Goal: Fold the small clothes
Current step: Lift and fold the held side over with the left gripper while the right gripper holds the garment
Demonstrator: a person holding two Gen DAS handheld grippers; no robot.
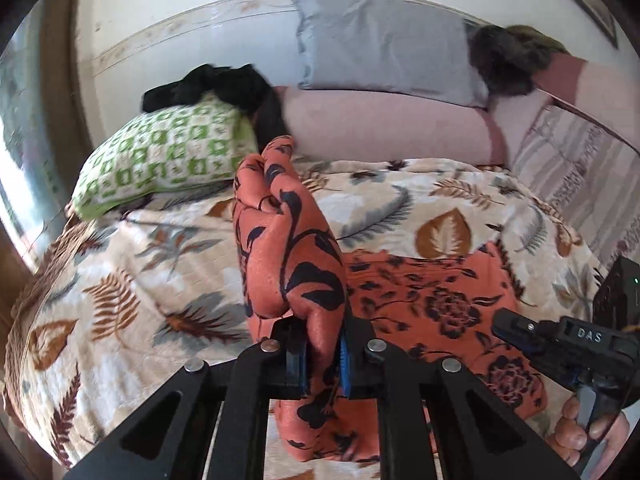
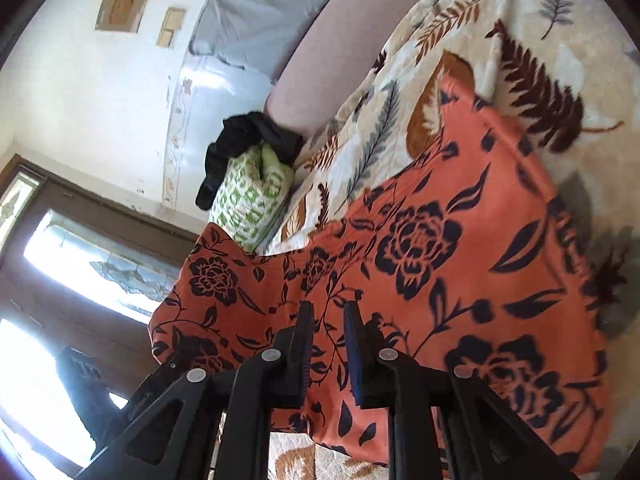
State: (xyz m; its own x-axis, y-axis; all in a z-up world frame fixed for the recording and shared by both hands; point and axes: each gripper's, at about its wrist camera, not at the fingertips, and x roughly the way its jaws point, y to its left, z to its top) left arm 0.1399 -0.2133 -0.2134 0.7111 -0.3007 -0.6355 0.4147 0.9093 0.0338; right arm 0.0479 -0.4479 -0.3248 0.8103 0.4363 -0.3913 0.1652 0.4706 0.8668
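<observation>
Left wrist view shows my left gripper (image 1: 323, 354) clamped on the orange cloth (image 1: 432, 304): a bunched fold of it rises between the blue pads (image 1: 345, 364) and stands up above the jaws, while the rest of the cloth lies spread on the blanket (image 1: 160, 264), to the right of that raised fold. The cloth is orange with dark flowers and leaves. My right gripper (image 1: 516, 330) shows in this view at the cloth's right edge, low over the fabric, with my right hand (image 1: 588, 436) on its handle below.

From the right wrist view, the right gripper (image 2: 329, 354) has its jaws parted, with a clear gap between the pads (image 2: 354, 360). Orange fabric fills the space behind that gap, but I cannot tell whether the fingers touch the cloth (image 2: 460, 248) or only hover just over it; nothing looks pinched between them. Part of the left gripper's black frame (image 2: 160, 384) appears at the cloth's lifted corner, on the window (image 2: 92, 264) side.

Beyond the cloth, at the head of the blanket, a green patterned pillow (image 1: 160, 160) lies with a black garment (image 1: 224, 88) draped over its top. Next to that pillow runs a pink bolster (image 1: 384, 124), and a grey cushion (image 1: 384, 44) leans on the wall (image 1: 160, 8) behind the bolster. A dark furry heap (image 1: 508, 60) sits at the bolster's far end, beside the cushion.
</observation>
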